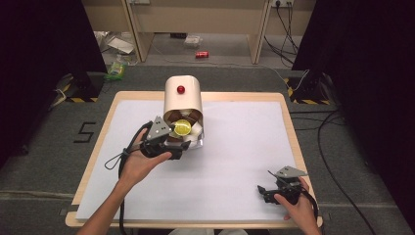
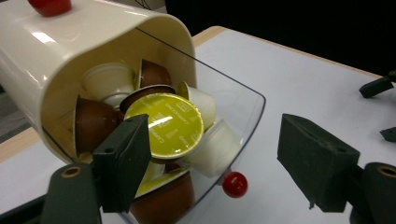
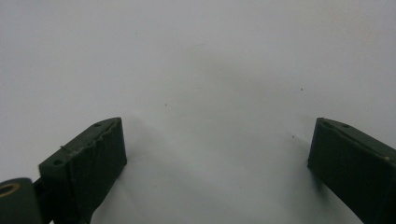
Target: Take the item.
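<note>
A cream container (image 1: 182,100) with a red knob lies on its side at the back middle of the white table sheet (image 1: 235,161). Its open mouth (image 2: 56,79) holds several coffee capsules, brown, white and one with a yellow lid (image 2: 170,123). A clear tray (image 2: 243,112) with a small red knob (image 2: 234,184) juts from the mouth. My left gripper (image 1: 178,138) (image 2: 219,168) is at the mouth, jaws apart. One jaw is beside the yellow-lidded capsule and the other stands well off it. My right gripper (image 1: 263,192) (image 3: 217,158) rests open on the sheet at the front right, nothing between its jaws.
The wooden table edge (image 1: 291,127) frames the sheet. Each gripper's cable (image 1: 122,159) trails toward the front. Beyond the table are grey floor, a red can (image 1: 201,55) and wooden furniture legs.
</note>
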`<move>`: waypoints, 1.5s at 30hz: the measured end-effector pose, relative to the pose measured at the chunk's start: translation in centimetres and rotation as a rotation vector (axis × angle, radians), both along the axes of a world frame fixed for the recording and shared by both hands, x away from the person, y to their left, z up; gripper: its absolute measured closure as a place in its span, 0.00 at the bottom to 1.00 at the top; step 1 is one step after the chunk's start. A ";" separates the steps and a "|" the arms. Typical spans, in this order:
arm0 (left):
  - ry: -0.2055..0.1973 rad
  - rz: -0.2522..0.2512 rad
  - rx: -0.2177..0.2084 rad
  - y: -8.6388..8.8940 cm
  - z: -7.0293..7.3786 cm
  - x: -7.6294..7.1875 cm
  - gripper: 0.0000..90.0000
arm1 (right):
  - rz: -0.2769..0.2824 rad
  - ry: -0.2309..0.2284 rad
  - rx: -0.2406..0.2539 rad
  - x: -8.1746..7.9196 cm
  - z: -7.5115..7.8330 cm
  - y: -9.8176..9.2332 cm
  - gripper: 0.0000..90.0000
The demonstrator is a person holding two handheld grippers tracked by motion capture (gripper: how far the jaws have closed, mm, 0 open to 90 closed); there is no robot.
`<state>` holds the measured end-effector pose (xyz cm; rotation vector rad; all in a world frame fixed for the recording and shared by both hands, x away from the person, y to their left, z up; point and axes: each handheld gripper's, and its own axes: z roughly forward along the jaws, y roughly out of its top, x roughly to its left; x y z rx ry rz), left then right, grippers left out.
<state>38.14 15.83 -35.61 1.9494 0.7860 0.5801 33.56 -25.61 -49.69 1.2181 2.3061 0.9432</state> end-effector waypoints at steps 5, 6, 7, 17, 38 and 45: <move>-0.007 0.021 0.014 -0.1 0.3 0.9 0.30 | 0.000 0.000 0.001 0.0 0.0 0.0 0.05; -0.009 0.020 0.023 -0.1 0.3 1.0 0.31 | 0.000 0.001 0.000 0.0 0.0 0.0 0.05; -0.006 0.022 0.028 -0.1 0.4 1.3 0.32 | 0.000 0.002 0.000 0.0 0.0 0.0 0.05; 0.012 0.042 0.046 -0.5 -0.1 2.7 0.32 | 0.001 0.000 -0.001 0.0 0.0 0.0 0.05; 0.017 0.075 0.084 -1.2 -0.9 4.9 0.32 | 0.001 0.000 -0.001 0.0 0.0 0.0 0.05; 0.058 0.069 0.060 -1.2 -1.1 5.3 0.34 | 0.001 0.000 -0.001 0.0 0.0 0.0 0.05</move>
